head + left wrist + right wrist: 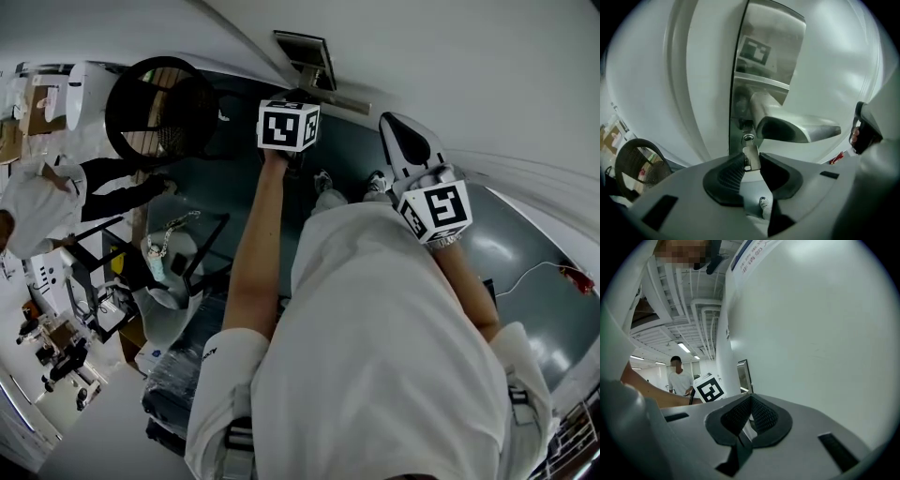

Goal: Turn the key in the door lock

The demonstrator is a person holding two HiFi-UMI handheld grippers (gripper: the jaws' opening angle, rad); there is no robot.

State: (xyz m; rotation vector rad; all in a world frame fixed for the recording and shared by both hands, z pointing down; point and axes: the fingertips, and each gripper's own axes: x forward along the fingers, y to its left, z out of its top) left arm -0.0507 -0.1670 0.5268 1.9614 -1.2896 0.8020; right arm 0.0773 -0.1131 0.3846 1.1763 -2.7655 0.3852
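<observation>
At the far left of the head view, a bystander in white (37, 202) stands near a black mesh basket (183, 117), well apart from the work. Further right, the person's left arm stretches out to a white door (834, 70). The left gripper (751, 161) is clamped on a small silver key (750, 151), with one dark ribbed pad pressed to each flat side of the key's head. The key's blade sits in the round lock (748, 138), which is set low in a tall steel plate (771, 51) at the door's edge. The lock lies just beneath a curved metal handle (797, 127) that reaches to the right. The step in hand appears to be the turn itself. It would likely go best as a clean roll of the wrist about the key's own line, with the squeeze held firm so the thin head does not slip between the pads. Any sideways or downward pull should be avoided, since it could bend the key or drag it out of the lock. The gripper body should also stay clear of the handle close above it. At the far right, the right gripper (750, 416) has its jaws closed together on nothing. It is held beside the door's blank face, away from the lock and taking no part.
</observation>
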